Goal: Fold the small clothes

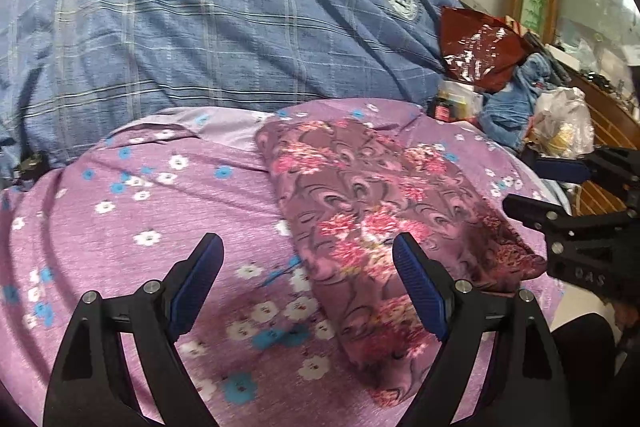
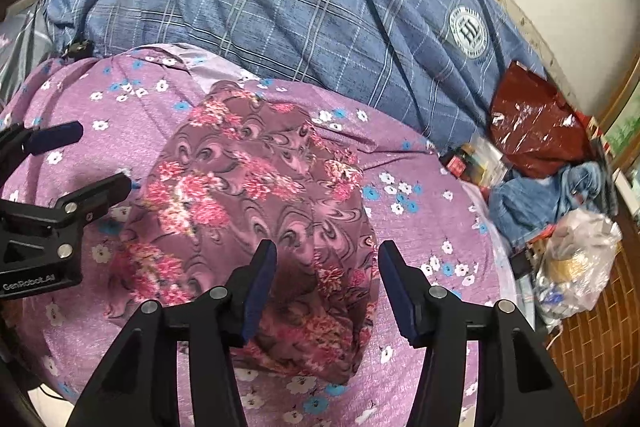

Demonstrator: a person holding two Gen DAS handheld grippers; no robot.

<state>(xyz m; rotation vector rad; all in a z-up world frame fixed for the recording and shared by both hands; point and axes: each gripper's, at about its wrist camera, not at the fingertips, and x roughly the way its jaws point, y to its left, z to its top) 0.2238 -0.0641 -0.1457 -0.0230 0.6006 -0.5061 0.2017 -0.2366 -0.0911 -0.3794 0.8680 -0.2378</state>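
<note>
A folded maroon garment with pink flowers (image 1: 376,211) lies flat on the purple flowered bed sheet (image 1: 152,211); it also shows in the right wrist view (image 2: 256,211). My left gripper (image 1: 306,249) is open and empty, hovering over the garment's left edge. My right gripper (image 2: 326,253) is open and empty above the garment's near right part. The right gripper also shows at the right edge of the left wrist view (image 1: 532,183), open. The left gripper shows at the left of the right wrist view (image 2: 100,155), open, beside the garment's left edge.
A blue checked quilt (image 1: 224,35) lies bunched behind the sheet. At the right bed edge are a dark red plastic bag (image 2: 532,123), a blue denim cloth (image 2: 536,195), a clear plastic bag (image 2: 576,263) and small boxes. A woven mat floor (image 2: 592,347) lies beyond.
</note>
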